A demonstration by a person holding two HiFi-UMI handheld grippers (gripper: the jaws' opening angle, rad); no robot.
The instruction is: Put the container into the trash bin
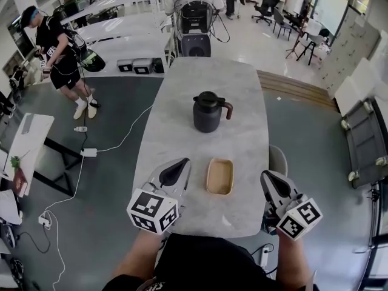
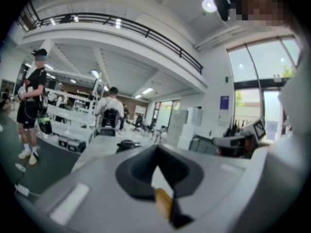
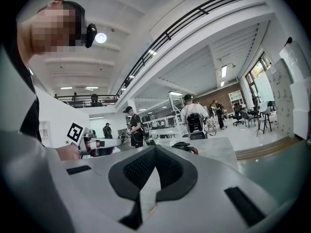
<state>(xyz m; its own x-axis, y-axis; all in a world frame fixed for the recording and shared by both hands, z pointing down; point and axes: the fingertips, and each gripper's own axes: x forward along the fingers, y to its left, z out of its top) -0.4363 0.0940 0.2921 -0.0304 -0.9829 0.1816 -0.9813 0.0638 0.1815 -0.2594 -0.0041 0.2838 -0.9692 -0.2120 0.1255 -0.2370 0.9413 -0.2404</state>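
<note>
Container (image 1: 219, 176) was lying flat on the grey table (image 1: 182, 102), lower middle of the head view. It sat between the two grippers and touched neither. It looked like a shallow tan tray with a raised rim and nothing in it that I could see. My guess is light and fairly stiff, maybe pulp or bamboo, so it wouldn't be fragile but would skate on that smooth top if nudged. I'd pinch over the rim on one long side, since a flat bottom gives the jaws nothing to bite.

The left gripper (image 1: 177, 167) sat just left of it with its jaws together and nothing held. A tan sliver showed in the slit in its own view, and I couldn't tell what that was. The right gripper (image 1: 271, 180) was at the table's lower right edge, also closed and empty.

A dark jug (image 1: 209, 111) stood further up the table, well apart.

The bin was the annoying bit, because nothing was clearly a bin. A pale round thing (image 1: 277, 159) poked out past the table's right edge, half hidden, and it could have been a bin or a stool.
</note>
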